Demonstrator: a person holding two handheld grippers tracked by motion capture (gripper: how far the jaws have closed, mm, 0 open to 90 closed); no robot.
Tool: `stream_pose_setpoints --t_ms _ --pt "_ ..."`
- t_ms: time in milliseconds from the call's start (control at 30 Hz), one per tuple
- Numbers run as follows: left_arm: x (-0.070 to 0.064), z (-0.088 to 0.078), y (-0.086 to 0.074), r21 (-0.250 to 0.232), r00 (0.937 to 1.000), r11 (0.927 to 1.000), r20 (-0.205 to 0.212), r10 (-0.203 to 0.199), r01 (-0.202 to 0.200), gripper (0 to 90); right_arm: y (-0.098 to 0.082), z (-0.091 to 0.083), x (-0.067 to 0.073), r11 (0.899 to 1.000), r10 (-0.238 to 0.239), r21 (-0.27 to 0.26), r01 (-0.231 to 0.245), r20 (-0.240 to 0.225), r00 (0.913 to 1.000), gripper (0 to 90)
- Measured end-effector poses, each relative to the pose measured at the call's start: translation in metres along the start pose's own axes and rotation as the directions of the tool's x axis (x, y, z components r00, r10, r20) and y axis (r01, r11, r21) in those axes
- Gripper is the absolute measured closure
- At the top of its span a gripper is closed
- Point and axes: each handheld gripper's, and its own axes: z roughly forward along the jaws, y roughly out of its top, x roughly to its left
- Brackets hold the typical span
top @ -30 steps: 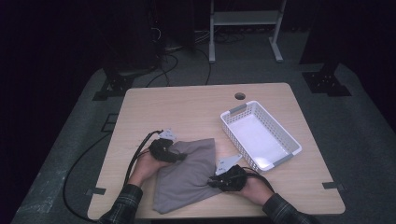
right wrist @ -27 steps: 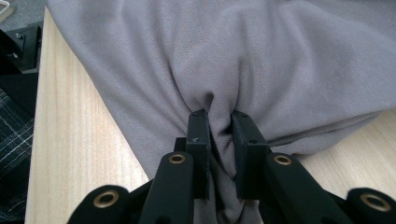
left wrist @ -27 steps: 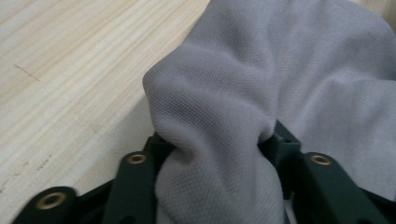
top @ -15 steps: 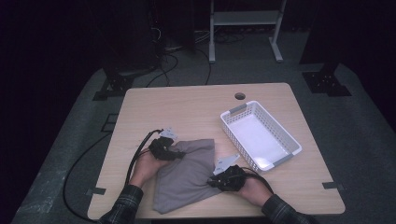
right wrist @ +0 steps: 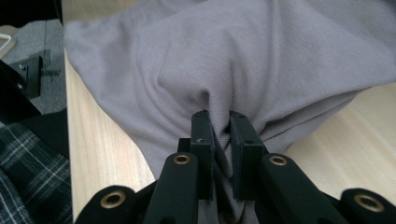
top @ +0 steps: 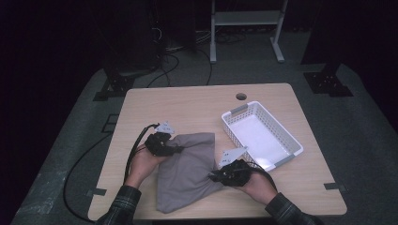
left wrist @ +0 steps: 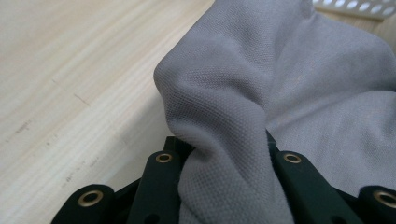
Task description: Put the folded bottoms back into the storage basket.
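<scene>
In the high view a white basket point(top: 261, 136) stands at about 2 o'clock from the grey cloth point(top: 187, 173) on the desk point(top: 187, 105), just beside it and clear of both hands; the left gripper point(top: 174, 149) grips the cloth's 10 o'clock corner and the right gripper point(top: 214, 176) its 3 o'clock edge. In the left gripper view, the jaws, which have just been closing, pinch a raised fold of cloth point(left wrist: 233, 107), basket rim point(left wrist: 359, 7) at 1 o'clock. In the right gripper view, the nearly shut jaws clamp a gathered pleat of cloth point(right wrist: 233, 60), a plaid sleeve point(right wrist: 28, 172) at 8 o'clock.

The high view is dim, its surroundings near black, only the table point(top: 187, 103) lit from above; both gripper views are bright, their near jaws softly blurred.
</scene>
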Motion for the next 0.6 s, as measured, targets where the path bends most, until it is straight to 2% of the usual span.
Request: stream_pose_setpoints --t_ms 267,600 --pt "-0.002 -0.011 0.020 -0.064 0.9999 0.9978 0.000 -0.013 0.013 72.4 0.007 -0.022 -0.009 0.999 0.018 -0.046 -0.017 0.029 0.9994 81.1" --pt "-0.008 -0.019 0.056 -0.120 0.9998 0.9925 -0.007 0.021 -0.022 72.4 0.011 -0.055 -0.025 0.994 0.036 -0.106 -0.028 0.077 0.9964 81.1"
